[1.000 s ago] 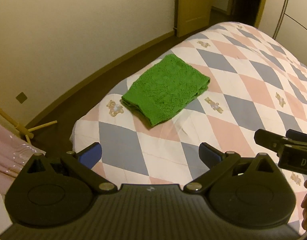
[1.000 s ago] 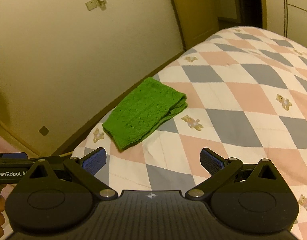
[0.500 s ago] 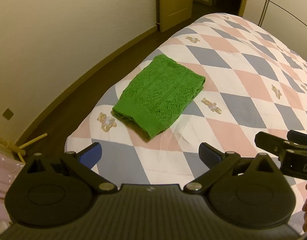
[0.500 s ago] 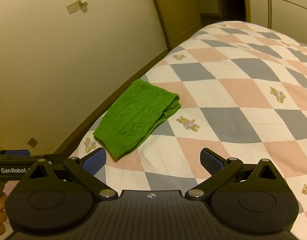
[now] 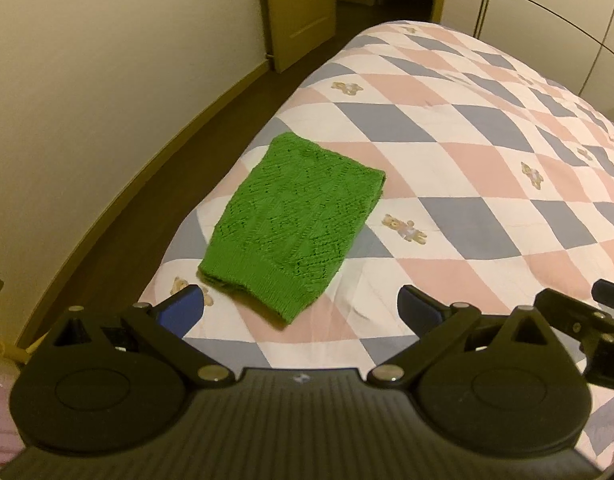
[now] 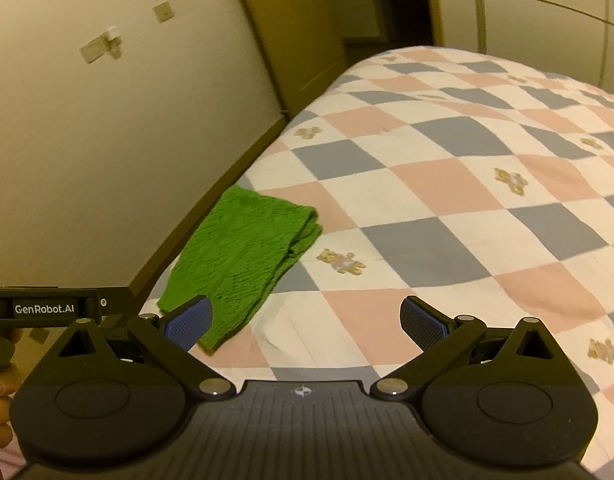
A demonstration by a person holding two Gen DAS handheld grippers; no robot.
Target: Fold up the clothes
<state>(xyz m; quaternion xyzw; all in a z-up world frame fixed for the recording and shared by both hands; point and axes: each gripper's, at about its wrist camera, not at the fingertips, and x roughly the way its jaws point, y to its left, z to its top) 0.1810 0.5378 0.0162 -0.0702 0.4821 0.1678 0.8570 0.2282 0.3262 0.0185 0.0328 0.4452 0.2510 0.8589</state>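
Before me lies a bed [image 5: 487, 168] covered by a quilt [image 6: 447, 208] of pink, grey-blue and white diamonds, with small teddy bear motifs [image 5: 405, 229] scattered over it. One thing rests directly on it: a folded green knitted garment [image 5: 293, 222], flat near the bed's near-left corner, close to the left edge. Its ribbed hem faces me, and its folded layers show along the right side. The quilt puckers slightly just near that hem.

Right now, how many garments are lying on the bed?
1: a folded green knit garment near the bed's left edge, ahead of both open claws. Anything behind the cameras is out of view.
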